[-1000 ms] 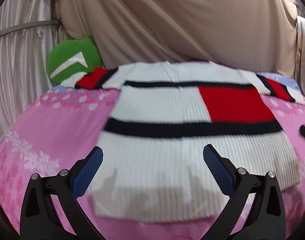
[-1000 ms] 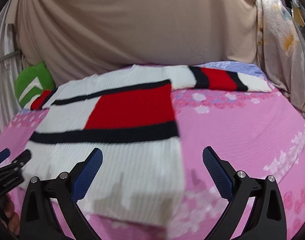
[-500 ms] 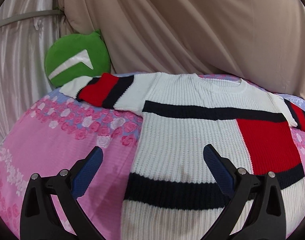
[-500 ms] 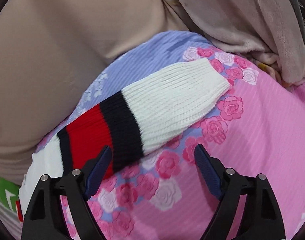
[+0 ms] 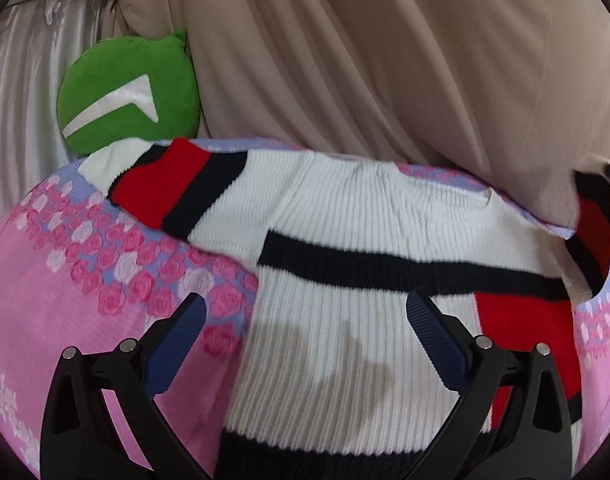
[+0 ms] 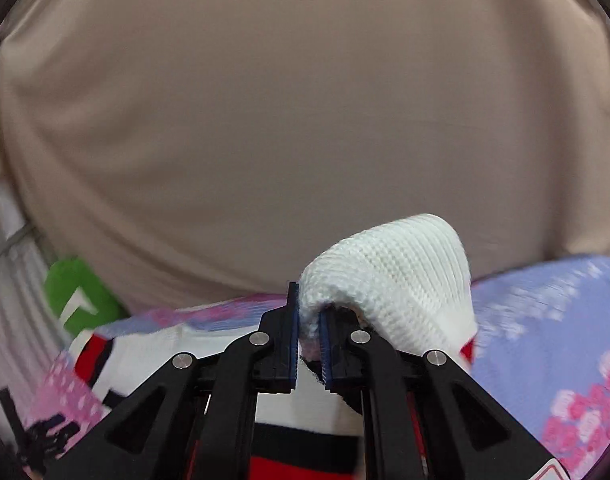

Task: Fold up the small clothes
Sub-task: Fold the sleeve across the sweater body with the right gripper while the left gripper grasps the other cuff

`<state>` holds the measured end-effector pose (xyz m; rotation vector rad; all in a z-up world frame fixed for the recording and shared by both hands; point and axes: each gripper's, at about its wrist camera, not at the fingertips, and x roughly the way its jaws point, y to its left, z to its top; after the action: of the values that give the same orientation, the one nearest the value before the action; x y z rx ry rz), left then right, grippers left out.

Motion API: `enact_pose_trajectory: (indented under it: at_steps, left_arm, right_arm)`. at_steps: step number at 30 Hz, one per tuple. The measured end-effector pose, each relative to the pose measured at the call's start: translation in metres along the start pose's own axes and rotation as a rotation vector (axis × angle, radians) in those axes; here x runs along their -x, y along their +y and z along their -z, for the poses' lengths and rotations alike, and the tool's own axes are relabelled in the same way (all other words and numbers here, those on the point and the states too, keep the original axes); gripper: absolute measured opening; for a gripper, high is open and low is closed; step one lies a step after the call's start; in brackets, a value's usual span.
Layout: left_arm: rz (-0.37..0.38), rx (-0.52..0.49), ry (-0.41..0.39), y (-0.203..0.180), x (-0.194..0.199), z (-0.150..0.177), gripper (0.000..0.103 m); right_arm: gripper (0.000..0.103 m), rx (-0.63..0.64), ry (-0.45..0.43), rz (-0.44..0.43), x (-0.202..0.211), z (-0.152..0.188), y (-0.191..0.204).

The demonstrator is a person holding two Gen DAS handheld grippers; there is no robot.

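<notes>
A white knitted sweater (image 5: 345,240) with black stripes and red blocks lies flat on the pink flowered bedspread (image 5: 65,300). Its left sleeve (image 5: 173,188) stretches toward the green cushion. My left gripper (image 5: 305,320) hovers open over the sweater's left edge, with nothing between its fingers. In the right wrist view my right gripper (image 6: 309,320) is closing its jaws on the white cuff of the other sleeve (image 6: 393,276), which bunches up between the pads and is lifted off the bed. That raised sleeve (image 5: 589,224) shows at the right edge of the left wrist view.
A green round cushion (image 5: 129,92) leans at the back left of the bed. Beige drapery (image 5: 385,60) hangs behind the bed, with a silvery curtain (image 5: 17,60) at the left. A lilac band of the bedspread (image 6: 545,300) runs along the far edge.
My left gripper slid left and farther up the sweater toward the left sleeve. My right gripper reached the right sleeve's cuff, shut on it and raised it.
</notes>
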<state>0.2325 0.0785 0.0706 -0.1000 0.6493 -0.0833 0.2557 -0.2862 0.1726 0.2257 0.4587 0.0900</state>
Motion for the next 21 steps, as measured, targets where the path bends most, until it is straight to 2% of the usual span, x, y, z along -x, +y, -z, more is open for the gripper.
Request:
enact_pose_trajectory:
  at_steps: [3,6,8,9,10,11,13,17,21]
  left_arm:
    - [0.036,0.01,-0.007,-0.003,-0.005,-0.012,0.098]
    - [0.06,0.009,0.014,-0.008,-0.023,-0.019,0.098]
    - [0.089,0.008,0.058,-0.01,-0.04,-0.022,0.098]
    - [0.116,0.004,0.085,-0.012,-0.051,-0.022,0.098]
    - [0.128,0.004,0.107,-0.012,-0.06,-0.023,0.098]
    - [0.141,0.001,0.128,-0.014,-0.07,-0.023,0.098]
    - [0.142,0.002,0.172,-0.016,-0.09,-0.022,0.098]
    - [0.161,0.024,0.216,-0.02,-0.117,-0.022,0.098]
    - [0.164,0.057,0.22,-0.023,-0.125,-0.024,0.098]
  right_arm:
    - [0.01,0.151,0.139,-0.167,-0.064,0.036,0.091]
    - [0.015,0.253,0.281,-0.182,-0.119,0.091,0.137]
    - [0.015,0.247,0.33,-0.172,-0.125,0.111,0.14]
    - [0.016,0.224,0.331,-0.166,-0.123,0.109,0.131]
    - [0.021,0.194,0.319,-0.16,-0.116,0.105,0.118]
    - [0.033,0.162,0.3,-0.149,-0.104,0.102,0.103]
    - [0.046,0.103,0.239,-0.081,-0.079,0.097,0.072]
    - [0.059,-0.003,0.186,0.117,-0.047,0.084,-0.003]
    - [0.065,-0.133,0.236,0.224,-0.057,0.079,-0.06]
